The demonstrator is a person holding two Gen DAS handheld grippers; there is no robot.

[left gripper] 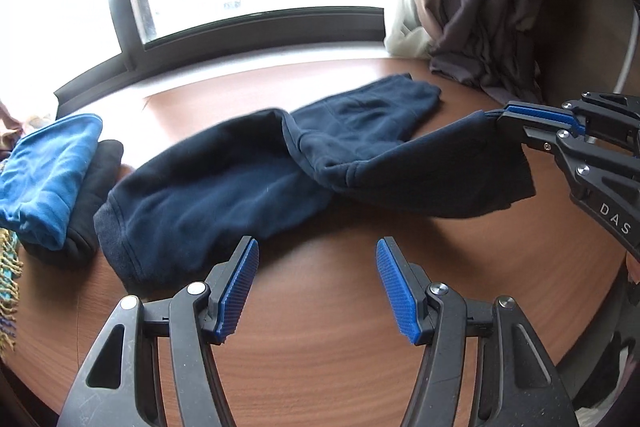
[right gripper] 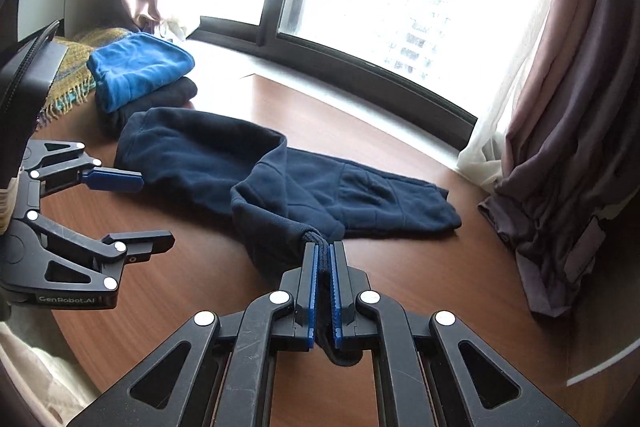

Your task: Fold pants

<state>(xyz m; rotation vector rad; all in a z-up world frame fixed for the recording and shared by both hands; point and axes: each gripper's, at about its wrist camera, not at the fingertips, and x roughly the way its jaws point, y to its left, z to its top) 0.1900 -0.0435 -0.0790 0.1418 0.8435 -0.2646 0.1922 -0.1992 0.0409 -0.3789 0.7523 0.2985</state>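
On the wooden table (left gripper: 340,367), navy pants (left gripper: 224,187) half-folded, right tongs (right gripper: 323,259) pinching a cuff, left tongs (left gripper: 317,255) spread empty.

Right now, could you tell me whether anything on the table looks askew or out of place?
The navy pants lie crooked, one leg bent across the other, its cuff lifted by the right gripper. The left gripper is open, holding nothing.
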